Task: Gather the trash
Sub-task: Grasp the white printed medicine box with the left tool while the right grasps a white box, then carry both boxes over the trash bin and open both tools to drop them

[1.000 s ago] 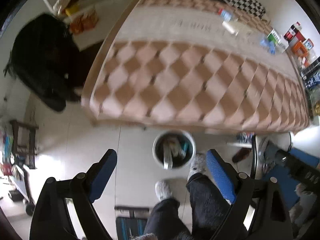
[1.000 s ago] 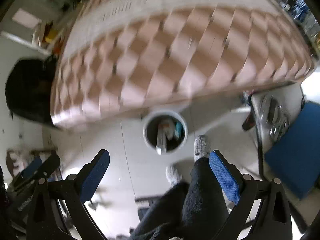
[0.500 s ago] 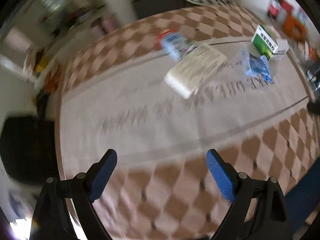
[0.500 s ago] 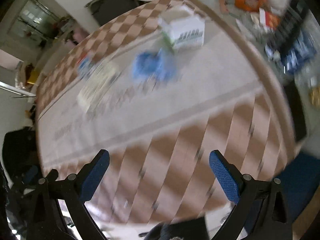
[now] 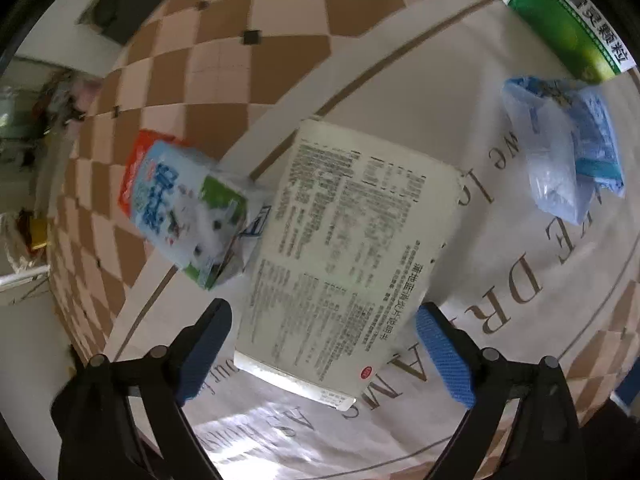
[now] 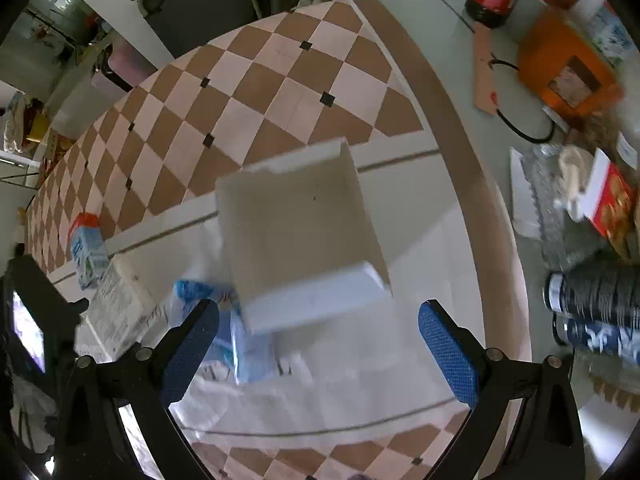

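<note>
A flat white box [image 5: 344,248] printed with small text lies on the table, its near end between the spread fingers of my left gripper [image 5: 322,350], which holds nothing. Just beside it to the left lies a small milk carton [image 5: 182,208]; to the right, apart, a crumpled blue plastic bag [image 5: 560,148] and a green-and-white box [image 5: 568,28]. My right gripper [image 6: 318,346], also wide open and empty, hovers in front of an open white cardboard box [image 6: 296,232], which appears empty. The checkered tablecloth [image 6: 248,96] still carries all this litter, so I judge collection unfinished. No bin is visible.
</note>
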`<state>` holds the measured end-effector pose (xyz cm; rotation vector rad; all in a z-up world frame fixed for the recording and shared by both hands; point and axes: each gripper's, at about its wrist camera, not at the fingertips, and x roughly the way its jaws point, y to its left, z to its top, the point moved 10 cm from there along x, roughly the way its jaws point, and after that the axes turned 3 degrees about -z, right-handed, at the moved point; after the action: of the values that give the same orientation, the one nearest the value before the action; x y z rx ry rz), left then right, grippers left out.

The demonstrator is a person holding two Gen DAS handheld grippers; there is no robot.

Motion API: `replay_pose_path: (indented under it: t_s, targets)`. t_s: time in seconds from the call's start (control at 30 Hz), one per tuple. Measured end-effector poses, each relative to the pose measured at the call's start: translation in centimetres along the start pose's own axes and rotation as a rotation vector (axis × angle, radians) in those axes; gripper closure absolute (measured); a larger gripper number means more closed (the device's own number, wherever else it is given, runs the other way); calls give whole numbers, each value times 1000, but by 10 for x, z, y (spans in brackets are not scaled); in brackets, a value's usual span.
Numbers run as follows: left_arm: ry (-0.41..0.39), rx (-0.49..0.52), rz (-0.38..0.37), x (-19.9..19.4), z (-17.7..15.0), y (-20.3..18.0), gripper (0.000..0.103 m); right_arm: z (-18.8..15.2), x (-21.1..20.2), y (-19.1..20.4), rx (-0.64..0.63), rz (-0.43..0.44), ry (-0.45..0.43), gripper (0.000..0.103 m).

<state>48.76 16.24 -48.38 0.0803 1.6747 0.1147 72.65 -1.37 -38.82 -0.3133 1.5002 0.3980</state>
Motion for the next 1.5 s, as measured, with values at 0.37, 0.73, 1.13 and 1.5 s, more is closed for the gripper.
replay_pose_path:
  t_s: [0.37, 0.73, 1.13, 1.5]
  targets:
    - [3, 87, -57, 1, 14, -23, 23, 25, 45, 11, 5, 8, 56, 5]
    - [78, -388, -335, 11, -22, -34, 26, 0, 36, 14, -31, 7, 98, 23]
    - [-93, -408, -152, 4, -41, -59, 31, -11, 24, 11, -30, -34, 29, 26]
    - [-339, -591, -116, -87, -160, -73, 31, -111, -59, 19, -19, 13, -167, 27]
